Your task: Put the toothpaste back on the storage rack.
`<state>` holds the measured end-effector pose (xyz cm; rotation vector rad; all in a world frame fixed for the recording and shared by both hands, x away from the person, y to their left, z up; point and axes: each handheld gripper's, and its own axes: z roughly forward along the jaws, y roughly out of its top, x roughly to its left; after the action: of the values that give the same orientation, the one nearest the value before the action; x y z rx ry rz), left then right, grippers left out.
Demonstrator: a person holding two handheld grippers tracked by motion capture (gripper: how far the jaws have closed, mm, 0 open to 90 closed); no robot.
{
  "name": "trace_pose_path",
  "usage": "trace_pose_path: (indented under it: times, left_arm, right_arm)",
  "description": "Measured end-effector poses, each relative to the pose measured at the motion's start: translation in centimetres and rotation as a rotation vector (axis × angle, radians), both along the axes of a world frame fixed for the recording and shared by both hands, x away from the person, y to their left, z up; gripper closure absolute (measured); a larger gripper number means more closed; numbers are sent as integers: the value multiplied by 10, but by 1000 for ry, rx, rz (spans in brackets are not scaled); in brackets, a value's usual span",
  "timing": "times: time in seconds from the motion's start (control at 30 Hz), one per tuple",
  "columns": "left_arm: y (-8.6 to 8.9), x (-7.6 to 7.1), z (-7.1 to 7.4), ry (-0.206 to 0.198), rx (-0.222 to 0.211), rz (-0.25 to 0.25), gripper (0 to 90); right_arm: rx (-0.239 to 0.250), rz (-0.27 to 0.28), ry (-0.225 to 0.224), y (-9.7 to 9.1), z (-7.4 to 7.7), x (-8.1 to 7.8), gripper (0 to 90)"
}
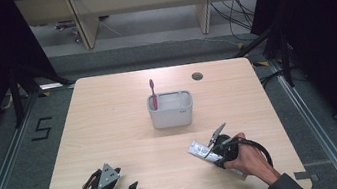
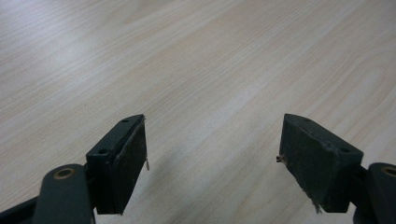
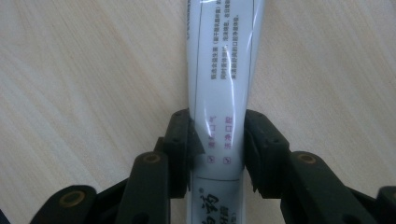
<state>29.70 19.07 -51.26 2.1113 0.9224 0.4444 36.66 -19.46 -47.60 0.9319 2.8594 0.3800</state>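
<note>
- right gripper [image 3: 217,144] down on the table, jaws pinched against both sides of the white plastic toothpaste tube [image 3: 224,70] lying flat on the pale wooden table [image 1: 111,133]
- left gripper [image 2: 212,158] spread wide, nothing between its jaws

We see a white tube [image 3: 219,93] with pink and grey print between black jaws, a pale wood-grain table [image 1: 111,133], and at twelve o'clock a grey holder [image 1: 171,112] with a pink toothbrush [image 1: 153,94].

Light falls from above, even and soft on the table [image 1: 111,128]; surroundings left and right are very dark. Shadows are faint. A white glare streak runs along the tube [image 3: 224,70] in the right gripper view. Near jaws are slightly soft, approx. no blur elsewhere.
</note>
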Motion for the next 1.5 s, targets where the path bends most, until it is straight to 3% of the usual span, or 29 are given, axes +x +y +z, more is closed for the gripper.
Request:
trace_pose_path:
  times: [0.07, 0.13, 0.2, 0.27, 0.3, 0.33, 0.37, 0.47, 0.53, 0.6, 0.73, 0.77, 0.87, 0.9, 1.0, 1.1, 1.17, 1.2, 1.23, 1.27, 1.3, 1.37, 1.4, 1.47, 1.5]
  left_arm:
    - [0, 0, 1, 1, 12, 0, 228]
    - [-1, 0, -1, 0, -8, 6, 230]
    - [0, 0, 1, 0, 13, -1, 230]
    - [-1, 0, 0, -6, -5, 6, 230]
    - [0, 0, 0, -5, 14, -3, 230]
    - [-1, 0, -1, -5, -14, 1, 231]
    - [0, 1, 0, -5, 8, 0, 236]
    - [-1, 0, 0, -1, -7, 3, 238]
    - [0, 0, 0, 5, -1, -2, 238]
    - [-1, 1, 0, 2, -17, 9, 239]
    - [0, 0, 0, 8, -3, 0, 240]
    - [-1, 1, 0, 1, -9, 4, 240]
    - [-1, 0, -1, 1, -16, 2, 240]
    - [0, 0, 0, 8, -2, -1, 240]
    - [-1, 1, 0, -2, -14, 5, 240]
    - [-1, 1, 0, 1, -10, 3, 240]
    - [0, 2, 1, -3, 7, 0, 240]
    - [0, 2, 0, 0, 6, -2, 240]
    - [-2, 1, -1, 2, -15, 4, 240]
    - [-2, 1, -1, 2, -15, 4, 240]
    - [-2, 2, 0, -1, -14, 6, 240]
    - [-1, 1, -1, 2, -14, 3, 240]
    - [0, 1, 0, 0, 4, 2, 240]
    - [-1, 2, 0, 0, -13, 3, 240]
    - [0, 2, 0, -2, 7, 0, 239]
  right_arm:
    - [-4, -4, 0, 1, 0, 0, 651]
    - [-12, 25, -7, 1, -1, 1, 654]
    - [-18, 14, -5, 1, -1, 1, 655]
    - [-22, 8, -3, 2, -1, 0, 655]
    - [-21, -6, 6, 2, -1, 0, 658]
    - [-21, 0, 3, 2, -1, 0, 660]
    - [-19, 3, 4, 2, -1, 0, 662]
    - [-15, 16, 3, 1, -1, 1, 668]
    - [-6, 36, -1, -1, -1, 3, 678]
    - [22, 25, 1, -4, 1, 3, 691]
    - [48, 2, 12, -6, 1, 1, 699]
    - [61, 28, 0, -8, 1, 2, 700]
    - [101, 26, -10, -12, 5, 0, 703]
    - [111, 15, -10, -13, 7, 0, 703]
    - [149, 2, -26, -18, 15, -1, 704]
    - [235, -26, -43, -26, 25, 0, 708]
    - [261, -26, -56, -29, 27, 1, 708]
    - [276, -52, -37, -30, 29, 0, 708]
    - [327, -46, -56, -31, 33, 0, 709]
    - [327, -46, -56, -31, 33, 0, 709]
    - [359, -44, -81, -32, 37, 1, 709]
    - [378, -34, -96, -34, 43, 4, 709]
    - [389, -57, -112, -34, 46, 4, 709]
    - [413, -48, -128, -34, 52, 6, 709]
    - [420, -70, -127, -34, 55, 6, 709]
